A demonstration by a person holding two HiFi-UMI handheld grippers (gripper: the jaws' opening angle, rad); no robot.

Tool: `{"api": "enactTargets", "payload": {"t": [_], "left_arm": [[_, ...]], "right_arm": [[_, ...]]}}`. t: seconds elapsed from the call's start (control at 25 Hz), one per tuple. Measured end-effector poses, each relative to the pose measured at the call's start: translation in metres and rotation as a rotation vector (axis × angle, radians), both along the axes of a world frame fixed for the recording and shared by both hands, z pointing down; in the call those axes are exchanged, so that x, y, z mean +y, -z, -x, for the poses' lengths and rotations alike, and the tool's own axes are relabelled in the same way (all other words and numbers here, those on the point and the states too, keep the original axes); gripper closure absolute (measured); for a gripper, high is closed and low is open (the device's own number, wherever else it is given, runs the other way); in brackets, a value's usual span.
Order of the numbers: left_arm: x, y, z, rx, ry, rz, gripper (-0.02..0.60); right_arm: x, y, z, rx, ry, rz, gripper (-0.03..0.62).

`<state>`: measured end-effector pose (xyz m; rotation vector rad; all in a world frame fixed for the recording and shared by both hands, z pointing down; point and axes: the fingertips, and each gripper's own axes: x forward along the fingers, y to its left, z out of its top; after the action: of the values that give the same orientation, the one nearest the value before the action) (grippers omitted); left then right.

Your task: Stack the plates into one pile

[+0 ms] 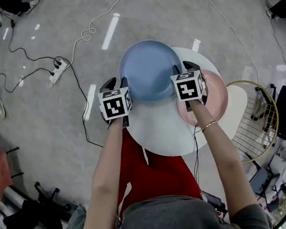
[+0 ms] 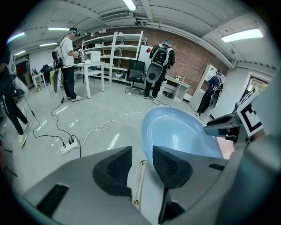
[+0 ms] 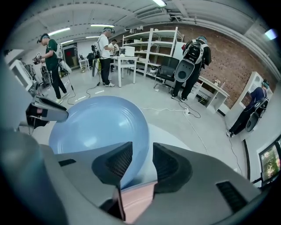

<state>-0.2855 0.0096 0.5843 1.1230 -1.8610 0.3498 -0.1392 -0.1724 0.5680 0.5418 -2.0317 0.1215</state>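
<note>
Table (image 1: 160, 132): fingers (image 2: 116, 169) apart (flanking blue plate (image 1: 148, 69))

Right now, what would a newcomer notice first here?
The large blue plate dominates the middle of the round white table, with the left gripper and right gripper at its two sides, jaws open. A pink plate lies under the right gripper, at the table's right.

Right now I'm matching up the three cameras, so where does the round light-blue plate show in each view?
Head view: the round light-blue plate sits at centre, in the upper half.
Left gripper view: right of centre.
Right gripper view: left of centre.
Shared landmark: the round pink plate, right of centre in the head view, at the right in the left gripper view, bottom centre in the right gripper view.
</note>
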Motion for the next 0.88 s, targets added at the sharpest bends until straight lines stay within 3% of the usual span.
{"api": "enactTargets", "payload": {"t": [0.4, 0.56, 0.88], "left_arm": [[-0.01, -0.015, -0.004, 0.014, -0.002, 0.035, 0.433], [-0.015, -0.013, -0.005, 0.01, -0.014, 0.034, 0.49], [-0.008, 0.002, 0.008, 0.018, -0.003, 0.009, 0.518]], "right_arm": [[0.0, -0.022, -0.002, 0.054, 0.027, 0.049, 0.457], [-0.001, -0.021, -0.001, 0.059, 0.038, 0.039, 0.457], [0.016, -0.014, 0.0, 0.019, 0.021, 0.089, 0.461]]}}
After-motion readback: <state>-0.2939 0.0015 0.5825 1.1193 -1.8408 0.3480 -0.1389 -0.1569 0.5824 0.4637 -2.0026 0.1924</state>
